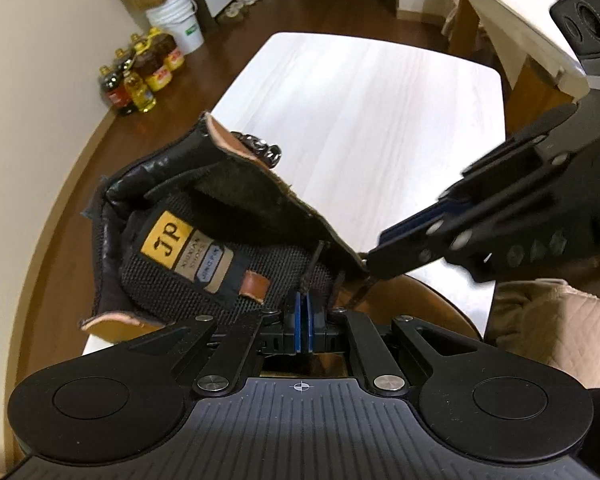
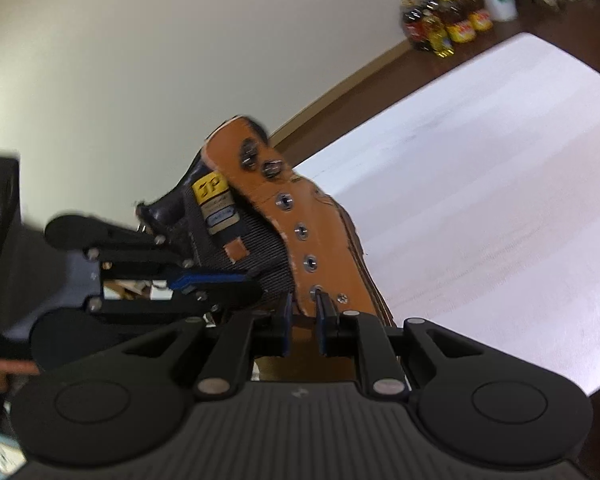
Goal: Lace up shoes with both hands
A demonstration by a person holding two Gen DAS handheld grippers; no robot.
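**At the near edge of the table: passing the lace through the lowest eyelet**

At the near edge of the white wood-grain table [image 1: 380, 120] stands the tan leather ankle boot [image 2: 332, 232], with its shaft open. On the left, its black mesh tongue [image 1: 160, 276] with the yellow square label [image 1: 166, 238] lies exposed.

In the middle, the left gripper [image 1: 304, 312] has its blue pads almost together. They seem to be clamped on the thin dark brown lace [image 1: 315, 258], which rises from between them toward the flap. I think this hand should keep the strand tight and not pull more, so that the tongue stays flat.

To the right, the right gripper [image 2: 304, 300] has its jaws apart at the lower edge of the eyelet flap, beside the lowest metal eyelet [image 2: 315, 290]. It presses on nothing. It is better to close it on the lace end just at the eyelet, not on the leather. Whether the end is already through the eyelet I cannot tell.
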